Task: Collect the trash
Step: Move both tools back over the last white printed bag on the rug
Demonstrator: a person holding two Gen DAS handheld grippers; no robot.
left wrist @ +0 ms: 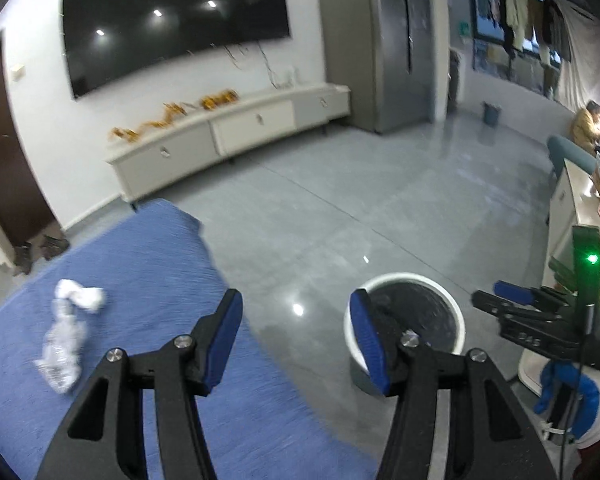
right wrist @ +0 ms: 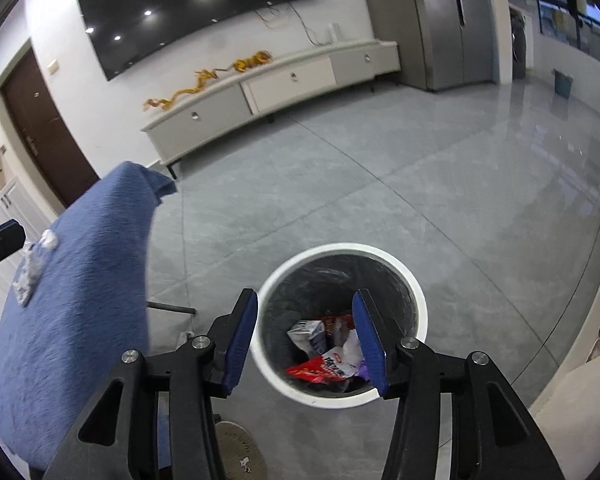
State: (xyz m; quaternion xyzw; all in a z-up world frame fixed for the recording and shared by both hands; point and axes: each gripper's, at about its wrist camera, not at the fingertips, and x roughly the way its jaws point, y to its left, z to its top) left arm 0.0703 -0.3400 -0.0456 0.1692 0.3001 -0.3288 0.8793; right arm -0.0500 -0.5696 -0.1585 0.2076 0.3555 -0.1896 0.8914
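Trash pickup between bin and blue cloth.
Left wrist: left gripper (left wrist: pixel 296 336) gapes empty; crumpled wrapper (left wrist: pixel 70 330) waits on cloth (left wrist: pixel 156 264), so approach low. Right wrist: right gripper (right wrist: pixel 306 340), jaws apart, empty, above bin (right wrist: pixel 414 292).

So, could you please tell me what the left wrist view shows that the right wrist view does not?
Only the left wrist view shows the right gripper from outside. Only the right wrist view shows the wrappers inside the bin. Both show the crumpled white trash on the blue cloth, with nothing between either gripper's open jaws.
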